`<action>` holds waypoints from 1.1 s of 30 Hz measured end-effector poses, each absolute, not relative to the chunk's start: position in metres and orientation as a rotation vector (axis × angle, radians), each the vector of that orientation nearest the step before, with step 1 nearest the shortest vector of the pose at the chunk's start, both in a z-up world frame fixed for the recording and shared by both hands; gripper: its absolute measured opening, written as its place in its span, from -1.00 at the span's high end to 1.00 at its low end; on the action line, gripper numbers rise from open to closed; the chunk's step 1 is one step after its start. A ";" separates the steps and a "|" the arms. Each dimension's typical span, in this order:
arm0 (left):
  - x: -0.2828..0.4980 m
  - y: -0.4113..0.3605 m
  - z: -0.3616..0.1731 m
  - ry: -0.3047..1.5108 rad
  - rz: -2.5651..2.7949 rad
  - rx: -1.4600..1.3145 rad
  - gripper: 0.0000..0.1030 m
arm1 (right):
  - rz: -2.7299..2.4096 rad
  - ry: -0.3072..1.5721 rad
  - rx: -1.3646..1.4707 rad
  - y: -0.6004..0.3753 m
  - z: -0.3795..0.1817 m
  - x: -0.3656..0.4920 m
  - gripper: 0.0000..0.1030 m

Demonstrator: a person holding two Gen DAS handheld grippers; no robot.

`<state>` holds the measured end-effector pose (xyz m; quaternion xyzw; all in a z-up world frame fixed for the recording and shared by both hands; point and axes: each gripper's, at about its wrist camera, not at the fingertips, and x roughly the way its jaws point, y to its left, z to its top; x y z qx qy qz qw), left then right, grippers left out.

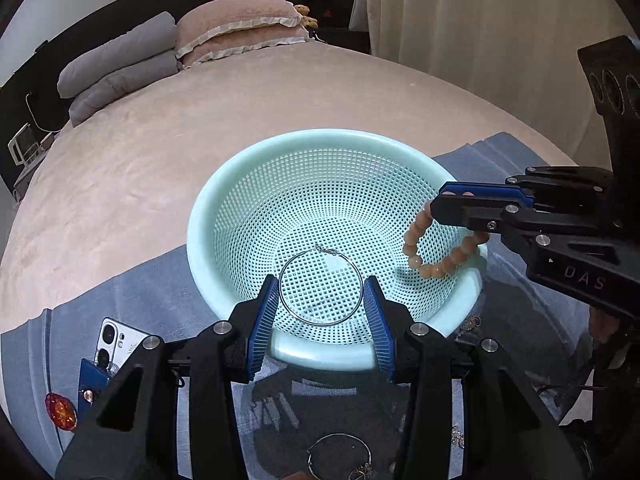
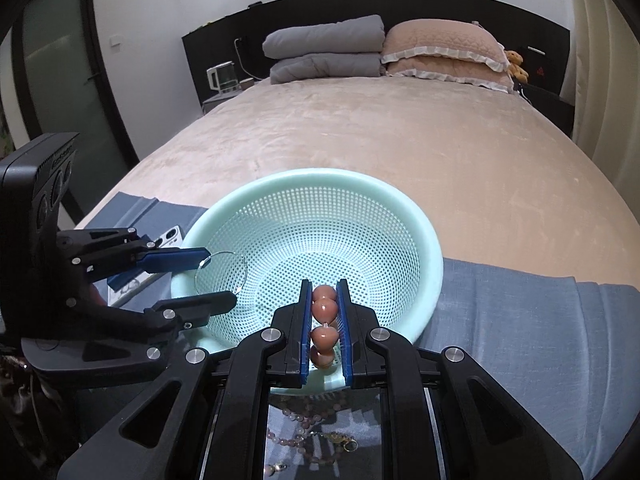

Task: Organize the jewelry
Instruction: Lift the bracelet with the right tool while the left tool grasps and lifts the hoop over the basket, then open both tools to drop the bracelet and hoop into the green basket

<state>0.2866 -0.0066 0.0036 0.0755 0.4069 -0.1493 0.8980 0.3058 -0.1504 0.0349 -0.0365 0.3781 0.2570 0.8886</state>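
A mint-green perforated basket (image 1: 400,152) (image 2: 248,196) sits on a blue cloth on the bed. My left gripper (image 1: 322,292) (image 2: 218,278) holds a thin silver hoop (image 1: 292,268) (image 2: 200,276) between its blue pads, over the basket's near rim. My right gripper (image 2: 325,300) (image 1: 444,200) is shut on a peach bead bracelet (image 2: 323,308) (image 1: 416,236), which hangs inside the basket's right side. The basket holds no loose items.
More jewelry lies on the blue cloth (image 1: 132,300) below the grippers: a silver ring (image 1: 339,456), chains (image 1: 470,324), pink beads (image 2: 304,420). A white phone (image 1: 118,340) and an amber stone (image 1: 60,410) lie at left. Pillows (image 2: 440,48) and the pink blanket lie beyond.
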 end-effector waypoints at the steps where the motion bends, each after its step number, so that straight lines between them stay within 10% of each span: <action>1: 0.286 -0.006 0.004 0.843 -0.309 0.156 0.12 | 0.531 0.787 -0.075 -0.152 0.034 0.306 0.78; 9: 0.282 -0.006 0.003 0.841 -0.307 0.173 0.03 | 0.503 0.787 -0.067 -0.161 0.032 0.305 0.74; 13: 0.276 -0.002 0.010 0.802 -0.302 0.167 -0.81 | 0.431 0.747 -0.033 -0.174 0.040 0.305 -0.44; 15: 0.271 0.000 0.013 0.780 -0.281 0.188 -0.89 | 0.405 0.729 -0.022 -0.182 0.043 0.304 -0.72; 33: 0.251 0.038 0.002 0.846 -0.233 0.160 -0.89 | 0.314 0.762 0.018 -0.221 0.033 0.288 -0.70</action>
